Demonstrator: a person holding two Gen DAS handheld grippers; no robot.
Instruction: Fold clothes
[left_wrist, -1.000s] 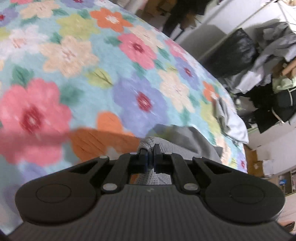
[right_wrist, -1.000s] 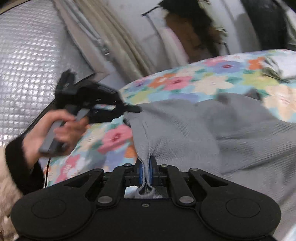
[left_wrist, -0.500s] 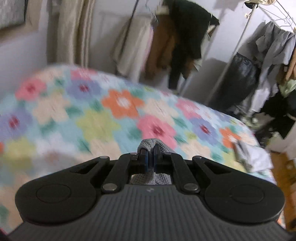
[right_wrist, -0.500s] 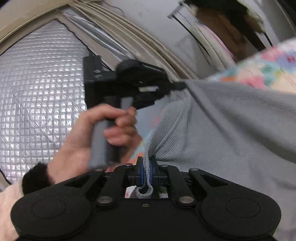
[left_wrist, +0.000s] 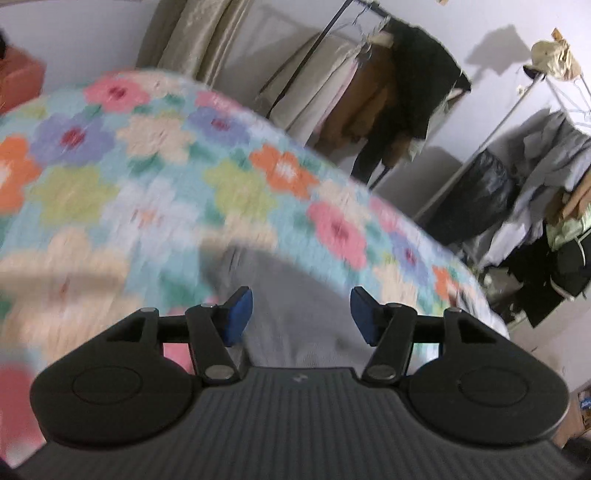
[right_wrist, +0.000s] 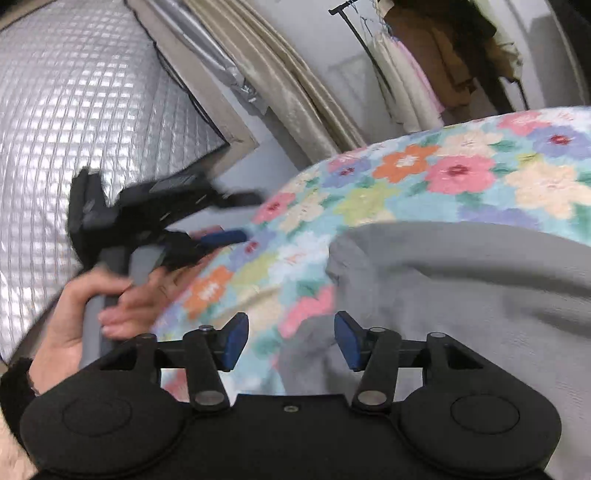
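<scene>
Both wrist views. Your left hand-held gripper (left_wrist: 301, 314) stood with its jaws opening, the blue pads (left_wrist: 238, 315) wide apart and pressing on nothing; the grey knit garment (left_wrist: 295, 314) lay below and beyond the gap, spread on the bed (left_wrist: 110, 184) with its flowered cover, though motion blur hid whether any fabric touched the pads. Your right hand-held gripper (right_wrist: 290, 343) likewise had its jaws opening, the pads clear of the cloth, with a fold of the same grey knit garment (right_wrist: 461, 302) showing between and beneath them. In the right wrist view the garment covered the near right part of the bed (right_wrist: 406, 192), its rounded upper fold running toward the right edge, while the flowered cover stayed bare toward the far edge and the left edge. Your left hand (right_wrist: 85, 317) gripped the grey handle of the left hand-held gripper (right_wrist: 236, 218), which hung just off the bed's left edge, apart from the garment. Beyond the far edge hung a curtain (right_wrist: 280, 85) and a clothes rack (left_wrist: 388, 85) with coats.
</scene>
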